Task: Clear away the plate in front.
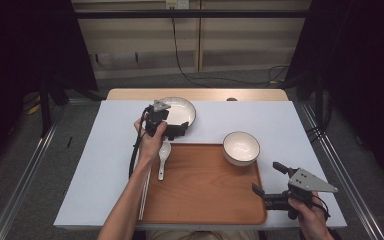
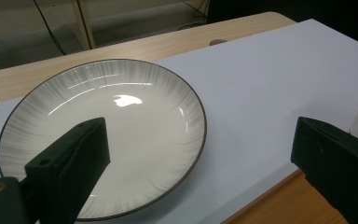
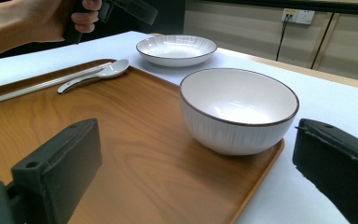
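Observation:
A shallow white plate (image 1: 182, 109) (image 2: 121, 126) with a dark rim rests on the white tabletop behind a wooden tray (image 1: 205, 190). My left gripper (image 1: 177, 122) (image 2: 200, 135) hovers over the plate's near right edge, jaws open and holding nothing. A white bowl (image 1: 241, 148) (image 3: 237, 109) stands on the tray's far right corner. A white spoon (image 1: 163, 156) (image 3: 98, 74) and pale chopsticks (image 1: 144, 195) lie along the tray's left side. My right gripper (image 1: 269, 178) (image 3: 198, 135) is open and holding nothing at the tray's near right corner, pointed at the bowl.
The white board (image 1: 300, 125) covers a light wooden table (image 1: 195, 94). Bare white surface lies left and right of the tray. Metal rails (image 1: 25, 175) run along both sides, and cables (image 1: 220, 80) trail on the floor behind.

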Available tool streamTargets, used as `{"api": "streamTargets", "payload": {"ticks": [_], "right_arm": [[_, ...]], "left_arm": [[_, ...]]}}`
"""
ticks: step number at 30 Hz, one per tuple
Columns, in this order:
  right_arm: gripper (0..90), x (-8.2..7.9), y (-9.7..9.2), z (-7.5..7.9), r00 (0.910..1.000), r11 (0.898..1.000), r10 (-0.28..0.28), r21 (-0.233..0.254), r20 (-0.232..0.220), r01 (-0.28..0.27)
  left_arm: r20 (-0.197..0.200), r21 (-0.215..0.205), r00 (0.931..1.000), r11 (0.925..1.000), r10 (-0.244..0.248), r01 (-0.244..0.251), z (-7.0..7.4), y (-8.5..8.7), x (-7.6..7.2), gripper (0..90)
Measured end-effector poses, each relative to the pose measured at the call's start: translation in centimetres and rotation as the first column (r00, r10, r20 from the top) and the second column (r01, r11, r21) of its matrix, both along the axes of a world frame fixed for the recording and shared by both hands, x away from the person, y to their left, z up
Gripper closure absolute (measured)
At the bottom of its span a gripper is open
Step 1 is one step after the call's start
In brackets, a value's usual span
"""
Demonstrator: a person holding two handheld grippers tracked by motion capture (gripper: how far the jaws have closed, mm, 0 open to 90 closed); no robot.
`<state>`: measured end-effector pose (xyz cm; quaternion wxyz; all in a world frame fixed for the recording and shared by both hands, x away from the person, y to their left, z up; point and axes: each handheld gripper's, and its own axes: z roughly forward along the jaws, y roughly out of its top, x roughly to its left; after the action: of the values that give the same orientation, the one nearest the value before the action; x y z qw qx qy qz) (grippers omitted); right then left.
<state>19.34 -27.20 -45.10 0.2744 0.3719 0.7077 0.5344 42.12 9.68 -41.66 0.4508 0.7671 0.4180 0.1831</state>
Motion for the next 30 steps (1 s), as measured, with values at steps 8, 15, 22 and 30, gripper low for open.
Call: {"api": "streamTargets", "payload": {"ticks": [8,15,22,30], "right_arm": [[0.7,-0.2,-0.1,0.0,1.0000,1.000,0.006,-0.006,-0.003,-0.006],[0.7,-0.1,0.0,-0.1,1.0000,1.000,0.004,-0.006,-0.007,-0.004],[0.7,-0.1,0.0,-0.1,0.9999,1.000,0.003,0.000,-0.010,-0.003],[0.7,0.0,0.0,-0.2,0.9999,1.000,0.001,0.001,-0.017,-0.001]], "left_arm": [[-0.019,-0.002,0.9996,0.9998,0.022,-0.022,0.2,2.2,1.4,5.0],[-0.016,-0.005,0.9983,0.9984,0.057,-0.057,0.0,4.0,3.0,5.1],[-0.056,-0.007,0.9890,0.9904,0.137,-0.138,-1.3,6.0,5.5,10.0],[-0.131,-0.023,0.9722,0.9798,0.194,-0.198,-2.2,7.3,7.3,24.4]]}}
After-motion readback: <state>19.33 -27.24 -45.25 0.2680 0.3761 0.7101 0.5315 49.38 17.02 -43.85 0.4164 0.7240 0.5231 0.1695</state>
